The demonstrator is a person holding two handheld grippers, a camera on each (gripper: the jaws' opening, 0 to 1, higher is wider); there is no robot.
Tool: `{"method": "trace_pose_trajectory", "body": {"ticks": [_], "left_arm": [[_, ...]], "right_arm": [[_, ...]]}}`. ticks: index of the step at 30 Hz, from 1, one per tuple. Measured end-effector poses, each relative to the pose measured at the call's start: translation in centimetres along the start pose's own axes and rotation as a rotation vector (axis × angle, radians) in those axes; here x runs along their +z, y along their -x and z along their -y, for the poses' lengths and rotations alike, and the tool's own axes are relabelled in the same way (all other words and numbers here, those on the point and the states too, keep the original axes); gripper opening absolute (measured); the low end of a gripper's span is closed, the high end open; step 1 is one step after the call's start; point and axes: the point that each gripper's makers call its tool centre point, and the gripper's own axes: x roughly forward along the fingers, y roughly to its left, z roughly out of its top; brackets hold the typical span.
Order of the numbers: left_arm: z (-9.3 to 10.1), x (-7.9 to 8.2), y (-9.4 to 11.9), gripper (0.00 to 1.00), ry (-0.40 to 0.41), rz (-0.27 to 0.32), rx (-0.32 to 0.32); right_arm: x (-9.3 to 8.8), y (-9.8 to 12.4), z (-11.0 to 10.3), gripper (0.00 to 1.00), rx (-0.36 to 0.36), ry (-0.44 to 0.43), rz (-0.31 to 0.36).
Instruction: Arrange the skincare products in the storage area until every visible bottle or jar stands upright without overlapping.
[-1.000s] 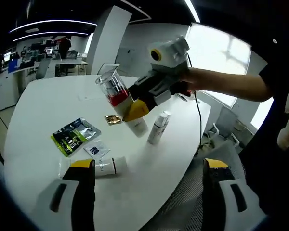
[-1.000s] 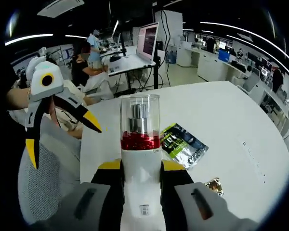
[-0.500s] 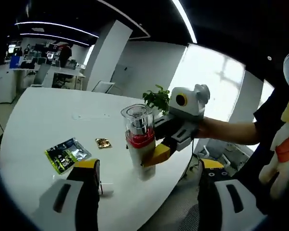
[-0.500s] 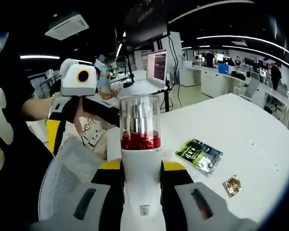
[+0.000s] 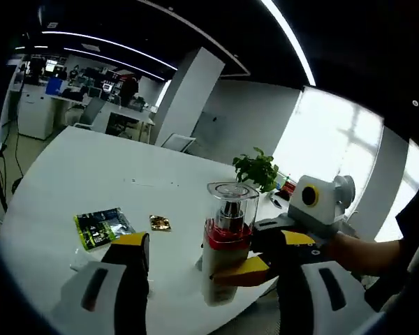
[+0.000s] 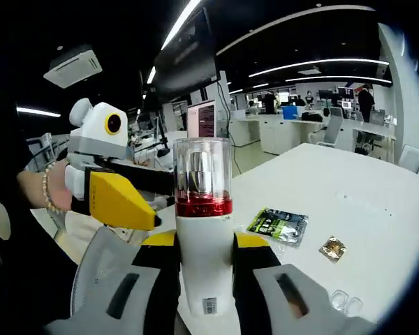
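Uprightness is being secured for the pump bottle [image 6: 203, 230], which is being held vertical so that it can be stood on its base on the white table [image 5: 63, 174] rather than left lying. Going from left to right in the left gripper view, a green sachet [image 5: 100, 227] and a small gold packet [image 5: 160, 222] are lying flat on the table ahead of the left gripper [image 5: 213, 293], kept apart from the spot where the bottle is being brought down. The left gripper is being held wide open, with nothing between its jaws and nothing being touched; the bottle [image 5: 225, 248] is standing just beyond it, between the two jaws' lines of sight. To the right of that, the right gripper [image 5: 265, 259] is being kept clamped on the bottle's white lower body, its yellow-tipped jaws pressed against both sides. In the right gripper view the bottle is rising straight up from between the closed jaws of the right gripper [image 6: 203, 241], its clear cap uppermost. Whether the base is already being rested on the table cannot be told.
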Motion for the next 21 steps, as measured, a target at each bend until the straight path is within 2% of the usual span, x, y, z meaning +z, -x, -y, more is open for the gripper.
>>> {"method": "trace_pose_trajectory", "body": {"ticks": [4,5,8,10,13,16,21], "left_arm": [[1.1,-0.4,-0.4,0.6,-0.037,-0.001,0.018],[1.8,-0.3,-0.6,0.58,-0.054,0.013,0.027],[1.8,0.3,-0.7,0.55,-0.138,0.034,0.086],[2.9,0.5,-1.0,0.55,-0.166,0.037,0.083],[4.0,0.7,-1.1,0.47,-0.198,0.045,0.08],[4.4,0.7,-1.1,0.35,-0.215,0.055,0.087],[4.9,0.2,-1.2,0.28,-0.185,0.055,0.081]], "right_arm": [[0.8,0.8,0.0,0.27,-0.095,-0.049,0.058],[0.6,0.9,-0.2,0.27,-0.1,-0.047,0.048],[0.8,1.2,-0.1,0.27,-0.153,-0.007,0.054],[1.0,1.5,0.2,0.27,-0.176,-0.003,0.069],[1.4,2.2,0.2,0.27,-0.219,-0.012,0.096],[1.5,2.6,0.2,0.27,-0.251,0.0,0.103],[1.3,3.1,-0.3,0.27,-0.261,0.014,0.107]]}}
